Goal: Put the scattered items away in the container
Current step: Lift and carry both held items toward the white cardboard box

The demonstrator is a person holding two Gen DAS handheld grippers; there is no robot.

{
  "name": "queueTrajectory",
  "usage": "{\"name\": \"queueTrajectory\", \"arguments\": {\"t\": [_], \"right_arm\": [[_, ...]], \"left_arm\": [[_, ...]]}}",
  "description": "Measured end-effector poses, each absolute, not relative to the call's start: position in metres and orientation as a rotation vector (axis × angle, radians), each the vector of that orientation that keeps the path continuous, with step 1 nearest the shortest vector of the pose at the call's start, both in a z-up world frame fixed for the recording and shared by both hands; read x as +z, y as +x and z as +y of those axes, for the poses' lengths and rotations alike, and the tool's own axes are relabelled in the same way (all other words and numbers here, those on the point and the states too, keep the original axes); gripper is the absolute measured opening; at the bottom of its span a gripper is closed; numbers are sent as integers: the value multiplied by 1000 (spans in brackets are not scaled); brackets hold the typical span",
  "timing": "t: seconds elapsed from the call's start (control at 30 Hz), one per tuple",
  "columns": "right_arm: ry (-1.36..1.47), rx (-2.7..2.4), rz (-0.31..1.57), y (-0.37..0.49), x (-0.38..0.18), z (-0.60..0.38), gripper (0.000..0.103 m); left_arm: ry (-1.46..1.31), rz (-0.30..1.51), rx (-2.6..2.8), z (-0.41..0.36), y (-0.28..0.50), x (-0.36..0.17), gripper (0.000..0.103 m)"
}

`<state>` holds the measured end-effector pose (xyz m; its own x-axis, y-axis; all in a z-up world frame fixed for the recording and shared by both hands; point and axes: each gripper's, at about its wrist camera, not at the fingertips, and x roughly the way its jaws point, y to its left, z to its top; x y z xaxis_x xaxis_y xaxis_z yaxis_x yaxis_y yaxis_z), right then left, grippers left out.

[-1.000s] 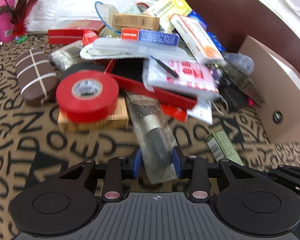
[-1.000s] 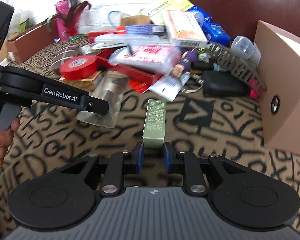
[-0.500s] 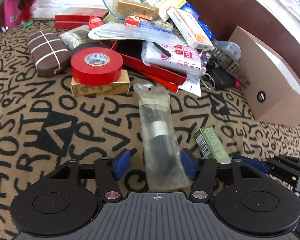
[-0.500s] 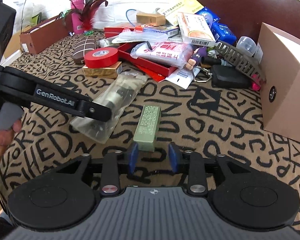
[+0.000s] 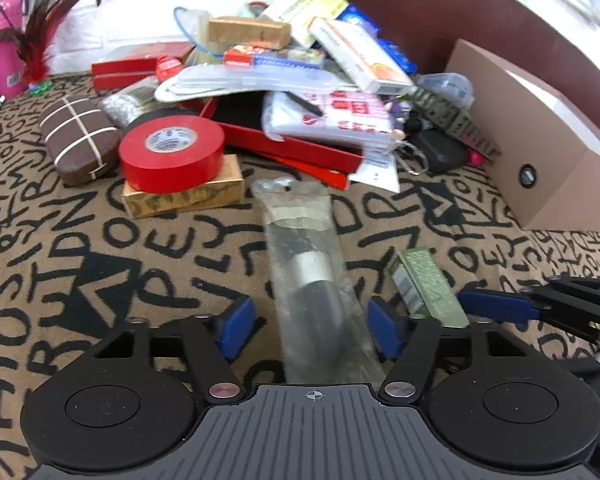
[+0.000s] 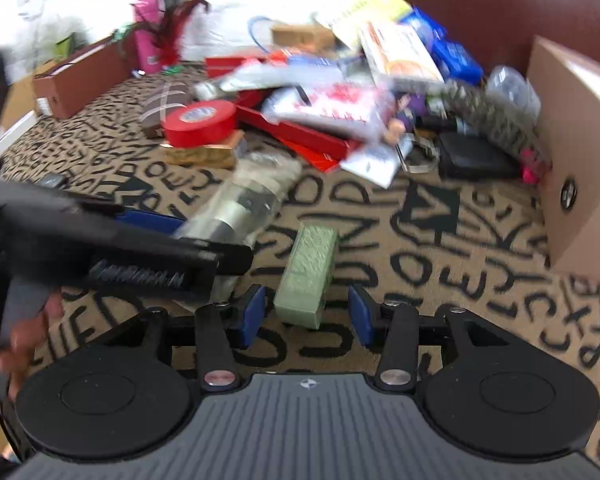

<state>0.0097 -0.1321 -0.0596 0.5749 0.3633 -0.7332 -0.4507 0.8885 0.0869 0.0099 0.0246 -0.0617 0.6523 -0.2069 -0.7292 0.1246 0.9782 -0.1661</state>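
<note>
Two cardboard boxes stand at the edges of the letter-patterned cloth (image 5: pixel 100 280): one tan box (image 5: pixel 540 152) at the right with a round hole in its side, and one long brown box (image 6: pixel 80 76) at the far left. What is inside them cannot be seen. Between them lies one big pile of packets and cartons (image 5: pixel 300 80). In front of the pile there is one red tape roll (image 5: pixel 172 152) on one flat gold box (image 5: pixel 184 196), with one brown striped case (image 5: pixel 78 140) beside it. Nearer lie one clear plastic bag (image 5: pixel 308 264) with a dark cylinder inside and one small green box (image 6: pixel 308 276). The left hand-held gripper (image 5: pixel 312 326) is opening, spread around the bag without pressing it. The right hand-held gripper (image 6: pixel 306 314) is also opening, the green box loose between its pads.
</note>
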Motion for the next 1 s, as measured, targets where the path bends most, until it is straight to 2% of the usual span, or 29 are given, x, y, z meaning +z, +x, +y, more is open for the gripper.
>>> {"name": "queueTrajectory", "arguments": {"t": [0.1, 0.17, 0.23, 0.3, 0.33, 0.37, 0.43, 0.47, 0.5, 0.53, 0.57, 0.6, 0.63, 0.67, 0.7, 0.73, 0.77, 0.83, 1.0], "right_arm": [[-139, 469, 807, 5, -63, -129, 55], [-151, 467, 801, 3, -64, -128, 56], [-139, 468, 797, 3, -65, -129, 56], [-115, 470, 793, 3, -65, -131, 57], [-102, 476, 792, 4, -66, -132, 61], [-89, 492, 795, 5, -66, -133, 73], [-113, 517, 816, 6, -65, -127, 76], [-135, 511, 822, 6, -64, -122, 77], [-152, 510, 822, 6, -63, -119, 75], [-165, 508, 816, 6, -63, -116, 66], [-173, 501, 811, 6, -63, -115, 61], [-172, 492, 807, 5, -63, -116, 58], [-165, 482, 804, 5, -63, -117, 49], [-159, 474, 801, 4, -62, -119, 41], [-153, 465, 799, 4, -62, -121, 37], [-145, 455, 798, 5, -62, -123, 28], [-135, 450, 798, 5, -62, -125, 26], [-118, 451, 798, 6, -63, -128, 26], [-87, 461, 800, -3, -57, -131, 26]], "left_arm": [[-121, 823, -207, 24, 9, -65, 91], [-100, 842, -214, 21, 12, -63, 90], [-71, 848, -210, 18, 14, -62, 81], [-35, 844, -200, 17, 14, -61, 57], [-27, 843, -197, 17, 15, -61, 54], [-35, 846, -199, 19, 16, -61, 52], [-57, 844, -192, 21, 18, -62, 54], [-65, 840, -192, 21, 18, -62, 65], [-72, 841, -201, 20, 19, -63, 75], [-70, 846, -222, 18, 19, -63, 81], [-70, 851, -230, 16, 20, -63, 84], [-74, 860, -223, 15, 20, -63, 82], [-72, 865, -213, 14, 20, -62, 79], [-64, 864, -194, 14, 19, -61, 70], [-49, 859, -175, 13, 18, -61, 49], [-44, 855, -174, 14, 17, -61, 48], [-45, 853, -179, 16, 16, -61, 47], [-60, 851, -183, 18, 15, -61, 46], [-78, 860, -230, 13, 4, -51, 33]]}}
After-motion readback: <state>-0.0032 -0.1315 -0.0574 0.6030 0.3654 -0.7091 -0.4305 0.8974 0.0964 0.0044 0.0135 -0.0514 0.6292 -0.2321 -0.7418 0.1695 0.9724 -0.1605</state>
